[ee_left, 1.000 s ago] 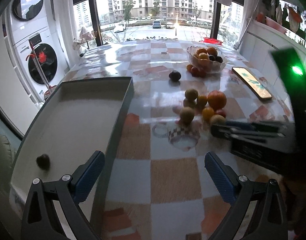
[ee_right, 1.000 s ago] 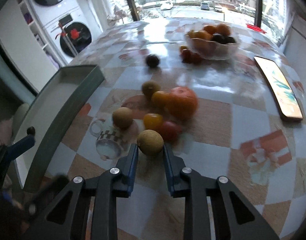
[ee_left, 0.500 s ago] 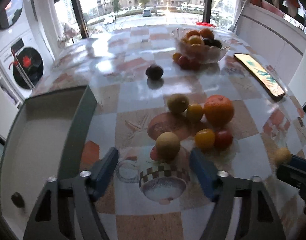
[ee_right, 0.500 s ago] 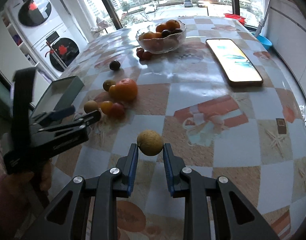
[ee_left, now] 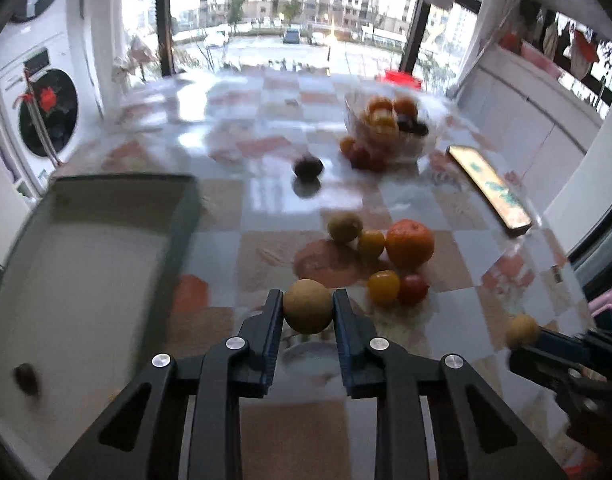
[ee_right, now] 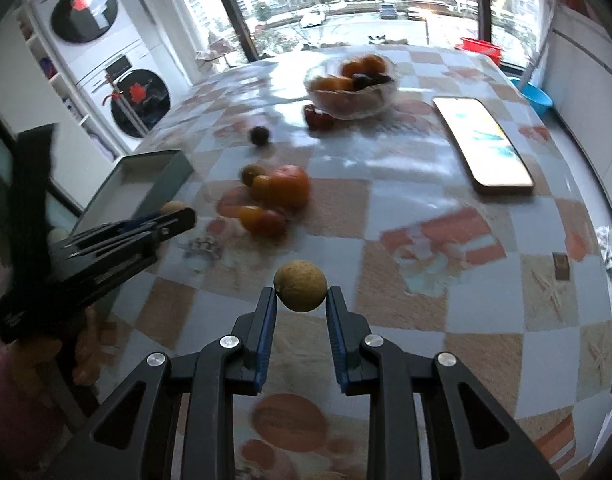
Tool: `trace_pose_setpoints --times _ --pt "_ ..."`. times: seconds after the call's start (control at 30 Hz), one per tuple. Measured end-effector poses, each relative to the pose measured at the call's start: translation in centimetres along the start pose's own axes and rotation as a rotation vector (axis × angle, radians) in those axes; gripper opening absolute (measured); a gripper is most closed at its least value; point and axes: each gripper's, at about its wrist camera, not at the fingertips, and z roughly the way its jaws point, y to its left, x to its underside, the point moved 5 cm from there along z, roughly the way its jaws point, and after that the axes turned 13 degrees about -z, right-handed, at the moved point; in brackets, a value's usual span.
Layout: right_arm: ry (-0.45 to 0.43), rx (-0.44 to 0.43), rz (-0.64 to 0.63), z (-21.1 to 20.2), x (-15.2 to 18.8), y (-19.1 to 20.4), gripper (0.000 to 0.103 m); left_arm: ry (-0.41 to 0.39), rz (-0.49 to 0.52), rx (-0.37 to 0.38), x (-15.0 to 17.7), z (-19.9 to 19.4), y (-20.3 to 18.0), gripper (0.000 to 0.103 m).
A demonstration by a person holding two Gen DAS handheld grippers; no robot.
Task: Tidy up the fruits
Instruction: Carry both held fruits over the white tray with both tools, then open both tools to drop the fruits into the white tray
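Right now each claw has a fruit: the left claw [ee_left: 307, 307] is pinched on a tan round fruit [ee_left: 307, 306], and the right claw [ee_right: 300, 293] is pinched on a second tan fruit [ee_right: 300, 286] much like it. The right one looks lifted clear of the surface [ee_right: 405, 208]; the left one sits low, over a printed cup pattern, and I cannot tell whether it has left the cloth.

By my reckoning the job is barely begun. To the left of the left claw lies the grey tray [ee_left: 186, 216], and it holds just one small dark fruit [ee_left: 26, 372] near its close corner. If the tray is the goal, nearly everything remains to be carried over.

Ahead of the left claw, a little to its right, sits a cluster of five: one big orange [ee_left: 409, 242], one greenish-yellow fruit [ee_left: 345, 227], two small yellow ones [ee_left: 371, 243] [ee_left: 382, 287], and one red tomato-like one [ee_left: 413, 288]. Further ahead, alone, is one dark round fruit [ee_left: 308, 167]. Beyond that stands one glass bowl [ee_right: 351, 98] heaped with orange and dark fruit, too blurred to count, with two or three reddish ones at its foot. One phone [ee_right: 483, 146] lies ahead and to the right of the right claw.

So: two in the claws, one in the tray, six loose, plus the bowl's lot.
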Motion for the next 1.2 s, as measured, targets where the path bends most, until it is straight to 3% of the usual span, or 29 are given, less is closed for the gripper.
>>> trace_pose_setpoints --times 0.13,0.27,0.47,0.67,0.73,0.8,0.83,0.87,0.9,0.93,1.0,1.2 --pt "-0.003 -0.050 -0.050 0.7 -2.3 3.6 0.028 -0.072 -0.033 -0.037 -0.4 -3.8 3.3 0.026" --pt "-0.007 -0.121 -0.127 2.0 -4.8 8.8 0.028 -0.113 -0.082 -0.138 -0.3 -6.1 8.5 0.026" --pt "0.030 -0.234 -0.189 5.7 -7.6 16.5 0.028 -0.070 -0.158 -0.244 0.6 -5.7 16.0 0.026" --pt "0.089 -0.240 -0.244 9.2 -8.3 20.6 0.028 -0.062 -0.170 -0.271 1.3 -4.4 17.6 0.026" --pt "0.105 -0.224 -0.275 9.8 -8.3 21.4 0.036 -0.070 -0.149 -0.278 1.4 -4.2 17.3 0.027" --pt "0.092 -0.189 -0.298 9.3 -8.3 21.6 0.073 -0.077 -0.133 -0.284 1.4 -4.0 17.0 0.030" --pt "0.076 -0.186 -0.297 8.8 -8.4 21.2 0.080 -0.084 -0.130 -0.289 1.4 -4.1 17.0 0.040" --pt "0.055 -0.184 -0.293 8.1 -8.6 20.8 0.083 -0.098 -0.130 -0.300 1.3 -4.3 16.9 0.077" --pt "0.031 -0.169 -0.287 7.2 -8.8 20.1 0.084 -0.139 -0.135 -0.315 1.0 -4.9 17.0 0.097" --pt "0.022 -0.154 -0.284 6.7 -9.0 19.6 0.084 -0.202 -0.135 -0.324 0.9 -5.6 16.8 0.097" --pt "-0.003 -0.073 -0.268 5.2 -8.6 17.0 0.086 -0.246 -0.117 -0.304 0.7 -6.2 16.1 0.097" --pt "0.038 0.157 -0.093 2.8 -3.8 5.9 0.088 -0.179 -0.027 -0.375 1.7 -4.0 14.4 0.097"
